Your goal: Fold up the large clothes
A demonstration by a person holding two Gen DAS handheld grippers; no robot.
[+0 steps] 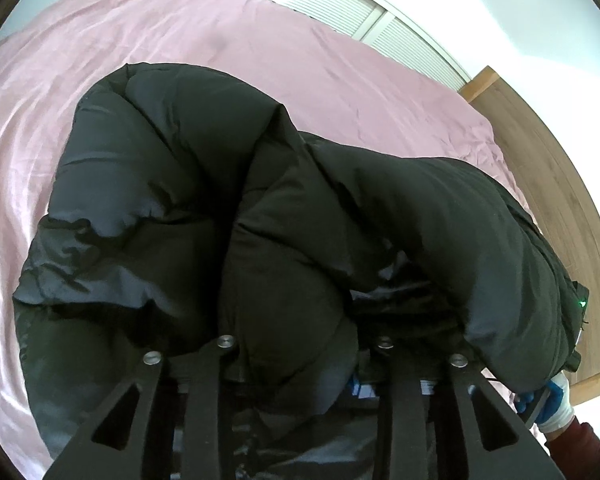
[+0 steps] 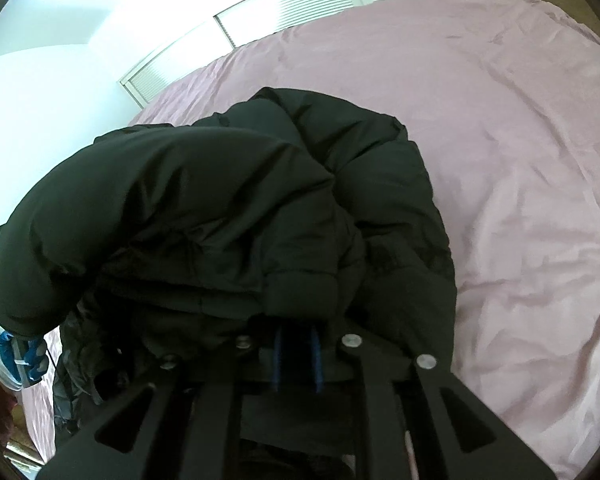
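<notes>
A black puffer jacket (image 1: 260, 200) lies bunched and doubled over on a pink bed sheet (image 1: 180, 48). In the left wrist view a thick fold of it bulges between the arms of my left gripper (image 1: 302, 364) and hides the fingers. In the right wrist view the jacket (image 2: 220, 200) drapes over the front of my right gripper (image 2: 296, 344). Its blue pads (image 2: 277, 360) stand a little apart with a dark gap between them, and their tips vanish under a padded fold.
The pink sheet (image 2: 520, 200) spreads wide beyond the jacket. A gloved hand (image 1: 552, 404) shows at the lower right in the left wrist view, and a gloved hand (image 2: 16, 356) at the far left in the right. Wooden flooring (image 1: 560, 200) borders the bed; white louvred doors (image 2: 300, 4) stand behind.
</notes>
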